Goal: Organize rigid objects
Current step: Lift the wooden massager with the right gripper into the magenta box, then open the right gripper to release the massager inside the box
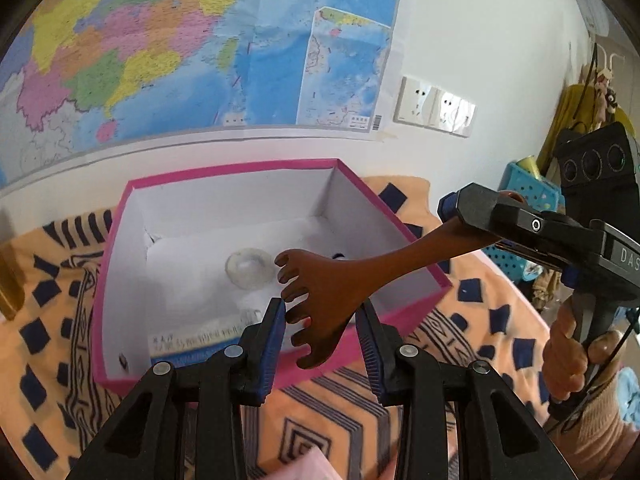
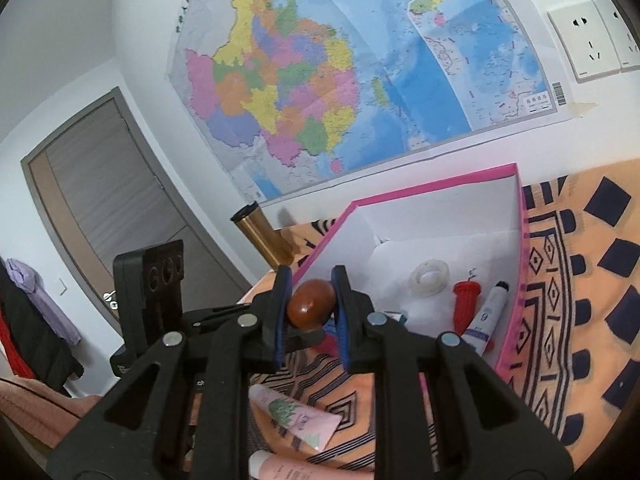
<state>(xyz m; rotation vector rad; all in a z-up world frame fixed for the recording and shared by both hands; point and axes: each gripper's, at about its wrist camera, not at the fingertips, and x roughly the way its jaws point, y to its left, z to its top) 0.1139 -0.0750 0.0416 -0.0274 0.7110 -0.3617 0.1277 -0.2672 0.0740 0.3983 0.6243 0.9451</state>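
A brown hand-shaped back scratcher (image 1: pixel 340 284) hangs over the open pink box (image 1: pixel 108 280). My right gripper (image 1: pixel 476 208) is shut on its handle; in the right wrist view the handle's rounded end (image 2: pixel 311 303) sits clamped between the blue pads (image 2: pixel 280 312). My left gripper (image 1: pixel 322 320) is open, its fingers on either side of the scratcher's claw end, not closed on it. The box (image 2: pixel 516 312) holds a clear tape roll (image 2: pixel 429 277), a red ridged item (image 2: pixel 466 300), a white tube (image 2: pixel 486 316) and a flat blue-white packet (image 1: pixel 196 344).
The box rests on an orange cloth with dark blue patterns (image 2: pixel 568 280). Two pink tubes (image 2: pixel 296 412) lie on the cloth below the right gripper. A gold cylinder (image 2: pixel 264 236) stands behind the box. Blue perforated baskets (image 1: pixel 528 196) stand at the right. A map covers the wall (image 1: pixel 200 40).
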